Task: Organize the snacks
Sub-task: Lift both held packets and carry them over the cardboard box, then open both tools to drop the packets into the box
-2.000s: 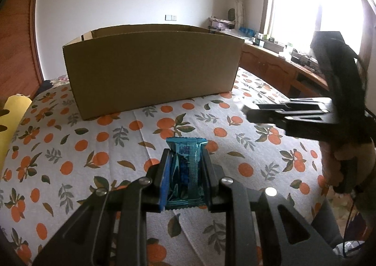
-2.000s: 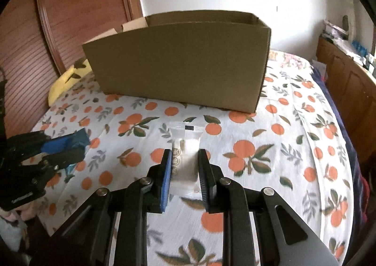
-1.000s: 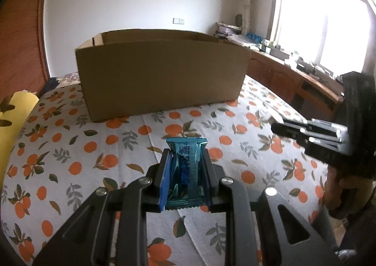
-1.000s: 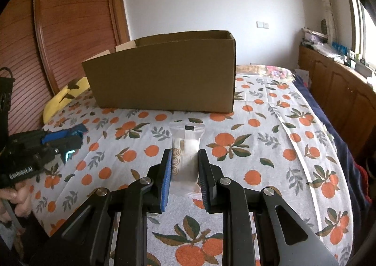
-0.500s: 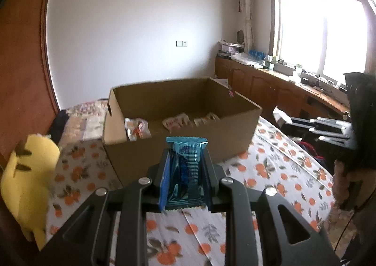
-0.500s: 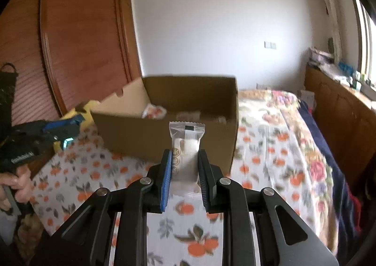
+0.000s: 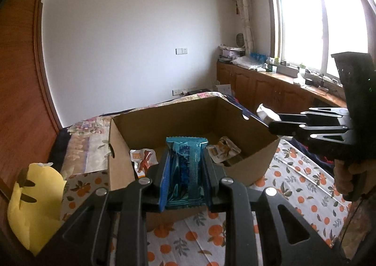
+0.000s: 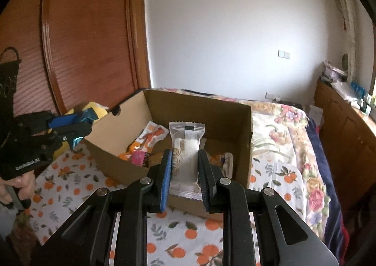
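My left gripper (image 7: 185,167) is shut on a teal snack packet (image 7: 185,167), held upright above the near wall of an open cardboard box (image 7: 249,167). In the right wrist view my right gripper (image 8: 184,162) is shut on a white snack packet (image 8: 185,148), also raised over the box (image 8: 235,111). Several snack packets lie on the box floor, among them an orange and white one (image 8: 150,139) and a pink one (image 8: 138,158). Each gripper shows in the other's view: the right one (image 7: 270,116) at the box's right side, the left one (image 8: 77,129) at its left side.
The box stands on a bed with an orange-print cloth (image 7: 293,172). A yellow cushion (image 7: 33,205) lies to the left. A wooden wardrobe (image 8: 82,31) rises at the left, and wooden cabinets (image 7: 270,87) under a window run along the right.
Both grippers have risen with their packets and come toward the box. The box's inside and the snacks in it have come into view, where only its outer wall showed before.
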### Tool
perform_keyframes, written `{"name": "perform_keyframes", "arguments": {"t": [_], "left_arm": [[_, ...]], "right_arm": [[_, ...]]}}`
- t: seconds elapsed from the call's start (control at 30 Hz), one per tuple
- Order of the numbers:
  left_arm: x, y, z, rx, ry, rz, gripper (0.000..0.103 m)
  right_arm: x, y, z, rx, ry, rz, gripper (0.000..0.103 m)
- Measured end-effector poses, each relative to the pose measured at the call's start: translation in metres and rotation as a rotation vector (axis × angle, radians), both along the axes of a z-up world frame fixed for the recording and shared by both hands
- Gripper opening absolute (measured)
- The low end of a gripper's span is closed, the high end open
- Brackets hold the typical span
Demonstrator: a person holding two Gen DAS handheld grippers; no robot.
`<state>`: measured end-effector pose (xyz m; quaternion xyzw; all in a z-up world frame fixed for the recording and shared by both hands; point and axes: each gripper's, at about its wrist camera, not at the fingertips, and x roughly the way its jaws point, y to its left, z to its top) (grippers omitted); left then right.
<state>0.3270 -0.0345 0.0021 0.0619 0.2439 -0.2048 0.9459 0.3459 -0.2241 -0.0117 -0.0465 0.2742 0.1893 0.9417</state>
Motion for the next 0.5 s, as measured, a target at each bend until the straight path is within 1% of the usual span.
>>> {"name": "perform_keyframes", "arguments": {"t": [0.27, 0.33, 0.4, 0.5], "left_arm": [[0.04, -0.007, -0.007, 0.0, 0.038, -0.01, 0.022], [0.049, -0.006, -0.009, -0.02, 0.058, -0.018, 0.022], [0.061, -0.008, -0.017, -0.025, 0.091, -0.016, 0.022], [0.074, -0.012, -0.028, -0.023, 0.115, -0.004, 0.022]], "right_arm": [[0.035, 0.017, -0.012, -0.036, 0.023, 0.023, 0.02], [0.044, 0.02, -0.015, -0.039, 0.038, 0.029, 0.02], [0.054, 0.024, -0.022, -0.04, 0.059, 0.036, 0.02], [0.068, 0.031, -0.034, -0.044, 0.087, 0.032, 0.02]]}}
